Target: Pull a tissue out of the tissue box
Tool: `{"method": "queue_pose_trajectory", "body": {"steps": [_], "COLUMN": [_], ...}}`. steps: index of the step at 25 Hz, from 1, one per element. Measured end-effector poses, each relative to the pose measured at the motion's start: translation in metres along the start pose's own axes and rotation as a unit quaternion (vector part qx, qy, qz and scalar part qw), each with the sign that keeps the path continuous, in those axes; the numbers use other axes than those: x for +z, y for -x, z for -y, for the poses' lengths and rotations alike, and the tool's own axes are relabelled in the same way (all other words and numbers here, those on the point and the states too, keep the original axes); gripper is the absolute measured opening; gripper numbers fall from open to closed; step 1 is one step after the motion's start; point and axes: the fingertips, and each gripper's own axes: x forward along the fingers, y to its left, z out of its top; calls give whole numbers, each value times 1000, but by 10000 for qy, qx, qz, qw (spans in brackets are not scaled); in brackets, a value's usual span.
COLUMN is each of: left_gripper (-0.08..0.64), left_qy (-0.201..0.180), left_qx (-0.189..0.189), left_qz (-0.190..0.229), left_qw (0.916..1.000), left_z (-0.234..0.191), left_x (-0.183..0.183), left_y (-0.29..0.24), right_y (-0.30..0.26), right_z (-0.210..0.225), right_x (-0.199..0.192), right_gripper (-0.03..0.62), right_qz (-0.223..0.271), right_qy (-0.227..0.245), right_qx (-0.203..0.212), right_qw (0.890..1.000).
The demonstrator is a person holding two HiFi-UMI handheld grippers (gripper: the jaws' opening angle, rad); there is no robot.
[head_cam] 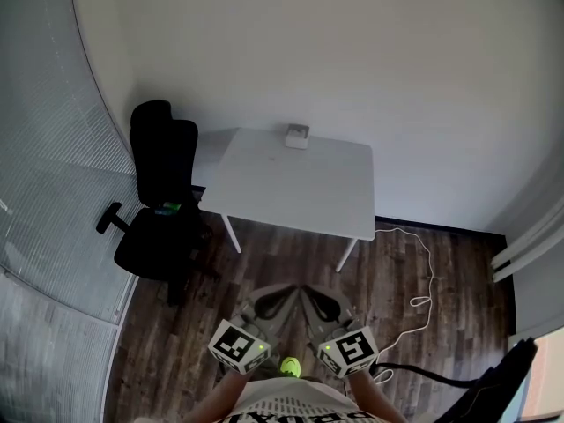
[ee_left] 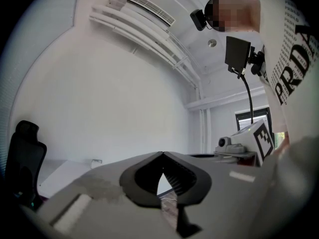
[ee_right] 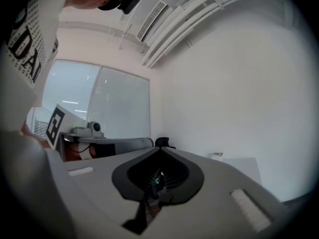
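The tissue box (head_cam: 297, 136) is a small pale box at the far edge of the white table (head_cam: 291, 188), by the wall. It shows as a tiny shape in the left gripper view (ee_left: 96, 161) and in the right gripper view (ee_right: 217, 156). Both grippers hang low over the wood floor, well short of the table and side by side. My left gripper (head_cam: 284, 291) (ee_left: 162, 153) is shut with its tips touching and nothing between them. My right gripper (head_cam: 314, 291) (ee_right: 159, 148) is likewise shut and empty.
A black office chair (head_cam: 159, 205) stands at the table's left end. A white cable (head_cam: 426, 280) trails over the floor on the right, and a dark bag (head_cam: 502, 382) sits at the lower right. Frosted glass panels (head_cam: 44, 192) curve along the left.
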Motion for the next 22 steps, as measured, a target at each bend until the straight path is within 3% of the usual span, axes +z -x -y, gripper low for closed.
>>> {"method": "queue_pose_trajectory", "body": {"steps": [16,22], "left_gripper": [-11,-11], "left_qy": [-9,91], "left_qx": [-158,-340], "left_qz": [270,454], "left_qw": [9995,9983], "left_z": [-105,-154], "left_x": [23,44], "left_y": [-31,-51], "right_y": [-103,-154], "right_z": [29,51], "right_x": [18,33], "right_gripper": [6,6], "right_qz": [-71,18], "right_qy": [141,-41], "right_qx": [-54,-228], "right_qw": [9999,9997]}}
